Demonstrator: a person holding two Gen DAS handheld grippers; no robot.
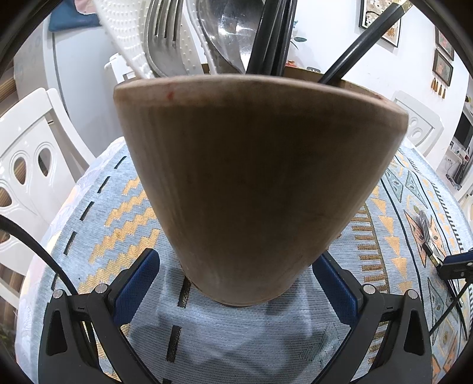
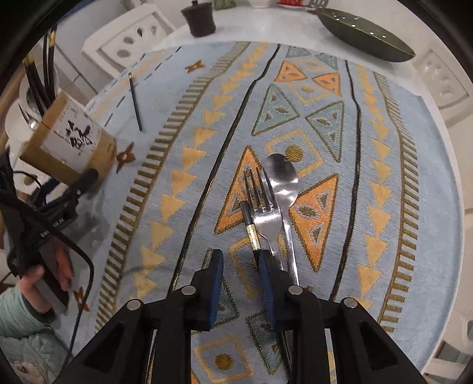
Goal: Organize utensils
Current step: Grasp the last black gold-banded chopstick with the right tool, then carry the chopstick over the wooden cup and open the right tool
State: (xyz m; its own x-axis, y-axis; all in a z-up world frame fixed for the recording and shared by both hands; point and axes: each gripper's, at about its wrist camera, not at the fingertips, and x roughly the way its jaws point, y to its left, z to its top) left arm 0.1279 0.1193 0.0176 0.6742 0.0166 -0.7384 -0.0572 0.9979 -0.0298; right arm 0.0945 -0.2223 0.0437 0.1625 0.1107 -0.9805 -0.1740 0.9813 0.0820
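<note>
On the patterned cloth lay one fork, one spoon and two black chopsticks, one beside the fork, one apart. One wooden utensil holder stood there, one dark lidded pot and one leaf-shaped dish.

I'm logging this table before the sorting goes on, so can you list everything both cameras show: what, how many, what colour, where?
Utensil holder: one, brown, on the cloth, between the left tongs' pads.
In the holder: white rice paddle, silver fork, silver spoon, several black chopsticks.
Fork: one, silver, on the cloth ahead of the right tongs.
Spoon: one, silver, beside that fork.
Chopstick: one, black with gold band, beside the fork.
Lone chopstick: one, dark, far left on the cloth.
Tablecloth: one, light blue with orange patterns.
Lidded pot: one, dark, far edge.
Leaf dish: one, dark green, far right.
Chairs: white, around the table.
Left tongs: black, blue pads.
Right tongs: nothing between the pads.
Hand: gripping the left tool.
</note>
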